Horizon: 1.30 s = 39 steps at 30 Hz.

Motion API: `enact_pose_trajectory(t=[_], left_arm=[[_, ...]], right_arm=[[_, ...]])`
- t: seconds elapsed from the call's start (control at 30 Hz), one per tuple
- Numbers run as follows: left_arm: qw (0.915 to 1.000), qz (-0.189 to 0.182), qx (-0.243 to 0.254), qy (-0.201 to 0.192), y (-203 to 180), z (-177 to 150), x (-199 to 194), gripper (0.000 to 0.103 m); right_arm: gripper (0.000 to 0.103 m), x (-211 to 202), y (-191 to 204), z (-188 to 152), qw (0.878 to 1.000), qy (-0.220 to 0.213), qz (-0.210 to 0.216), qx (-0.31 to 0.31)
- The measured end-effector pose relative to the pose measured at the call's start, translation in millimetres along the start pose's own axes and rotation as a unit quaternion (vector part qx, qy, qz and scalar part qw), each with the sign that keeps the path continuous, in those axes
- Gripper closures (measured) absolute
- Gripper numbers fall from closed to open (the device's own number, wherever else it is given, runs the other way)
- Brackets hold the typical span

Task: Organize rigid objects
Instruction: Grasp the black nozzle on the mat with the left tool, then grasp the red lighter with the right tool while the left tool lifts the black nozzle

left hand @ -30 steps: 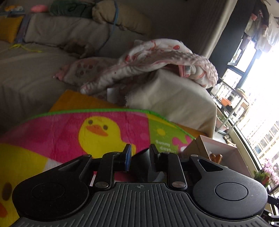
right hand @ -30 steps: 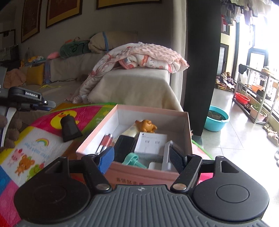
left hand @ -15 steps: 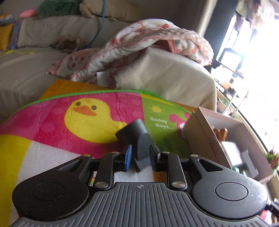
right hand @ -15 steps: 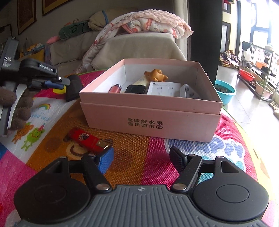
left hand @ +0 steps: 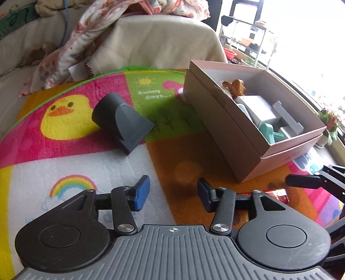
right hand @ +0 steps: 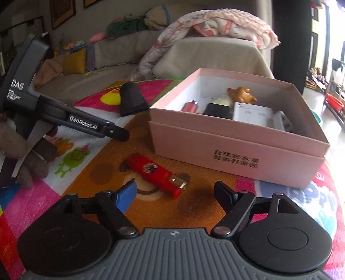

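Observation:
A dark grey nozzle [left hand: 120, 120] lies on its side on the colourful play mat [left hand: 75, 168], well ahead of my left gripper [left hand: 172, 193]. Its jaws are opening, with nothing between them. The pink box [right hand: 215, 140] stands open with a brown figurine [right hand: 242, 94], a white carton [right hand: 252, 113] and other small items inside. A red stick with a gold metal end [right hand: 155, 170] lies on the mat in front of the box. My right gripper [right hand: 175, 195] hovers just short of it; its jaws are opening and the pads touch nothing.
A gloved hand [right hand: 32, 155] holds the left gripper [right hand: 118, 133] at the left of the right wrist view. A sofa with a rumpled blanket [left hand: 151, 8] runs behind the mat. A shelf rack and window [left hand: 254, 36] lie to the right.
My left gripper let go of the grey nozzle, left it on the mat and drew back from it. My right gripper sank from above the box to just above the red stick.

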<state>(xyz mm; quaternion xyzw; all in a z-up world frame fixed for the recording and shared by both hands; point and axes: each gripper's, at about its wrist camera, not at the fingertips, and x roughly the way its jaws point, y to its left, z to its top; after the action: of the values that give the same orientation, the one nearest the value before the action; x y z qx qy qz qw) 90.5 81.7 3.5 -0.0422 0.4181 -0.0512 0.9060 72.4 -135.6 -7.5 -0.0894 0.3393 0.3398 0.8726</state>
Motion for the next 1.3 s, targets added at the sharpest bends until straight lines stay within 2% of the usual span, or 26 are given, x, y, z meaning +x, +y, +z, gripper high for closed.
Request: enact_pose_trajectory(t=[0.07, 0.13, 0.2, 0.23, 0.33, 0.4, 0.47, 0.57, 0.7, 0.93, 1.03, 1.13, 1.3], left_arm=[[1.0000, -0.002, -0.002, -0.002, -1.0, -0.4, 0.0, 0.043], [0.9995, -0.008, -0.028, -0.013, 3.0, -0.9, -0.5, 0.043], [0.9960, -0.011, -0.079, -0.040, 12.6, -1.9, -3.0, 0.044], [0.9932, 0.001, -0.103, -0.055, 17.6, -1.6, -4.7, 0.045], [0.9797, 0.034, -0.167, -0.106, 35.0, 6.1, -11.1, 0.047], [0.9692, 0.031, -0.210, -0.125, 46.8, 15.1, -11.1, 0.047], [0.9645, 0.032, -0.225, -0.135, 51.0, 28.1, -7.0, 0.047], [0.9652, 0.051, -0.215, -0.140, 49.3, 50.6, 6.6, 0.046], [0.9704, 0.074, -0.196, -0.120, 42.0, 68.8, 37.7, 0.046], [0.9821, 0.096, -0.129, -0.097, 25.6, 69.3, 64.8, 0.046], [0.9858, 0.097, -0.090, -0.104, 21.5, 60.8, 61.8, 0.046], [0.9903, 0.071, -0.068, -0.098, 18.5, 47.3, 49.3, 0.046], [0.9969, 0.016, -0.014, -0.076, 3.6, -2.6, 6.7, 0.046]], right_arm=[[0.028, 5.6, 9.4, 4.1, 1.000, -0.002, 0.005, -0.022], [0.057, 8.2, 15.0, 6.6, 0.999, -0.002, 0.000, -0.038], [0.070, 5.6, 16.2, 6.0, 0.999, -0.004, 0.002, -0.044], [0.075, 2.9, 16.1, 4.0, 0.999, -0.005, 0.003, -0.045], [0.075, -5.3, 14.7, -6.5, 0.998, -0.016, -0.001, -0.055], [0.075, -9.6, 13.7, -9.7, 0.998, -0.017, 0.001, -0.057], [0.075, -10.3, 14.0, -10.5, 0.998, -0.017, 0.001, -0.059], [0.075, -10.0, 15.8, -10.8, 0.998, -0.018, -0.003, -0.064], [0.075, -10.8, 15.0, -11.3, 0.998, -0.020, -0.001, -0.060], [0.075, -10.2, 13.1, -11.2, 0.998, -0.020, 0.002, -0.054], [0.078, -11.0, 14.2, -12.1, 0.998, -0.023, -0.003, -0.055], [0.078, -12.7, 14.7, -12.6, 0.998, -0.023, -0.008, -0.053], [0.081, -29.6, 17.7, -25.8, 0.997, -0.014, 0.004, -0.078]])
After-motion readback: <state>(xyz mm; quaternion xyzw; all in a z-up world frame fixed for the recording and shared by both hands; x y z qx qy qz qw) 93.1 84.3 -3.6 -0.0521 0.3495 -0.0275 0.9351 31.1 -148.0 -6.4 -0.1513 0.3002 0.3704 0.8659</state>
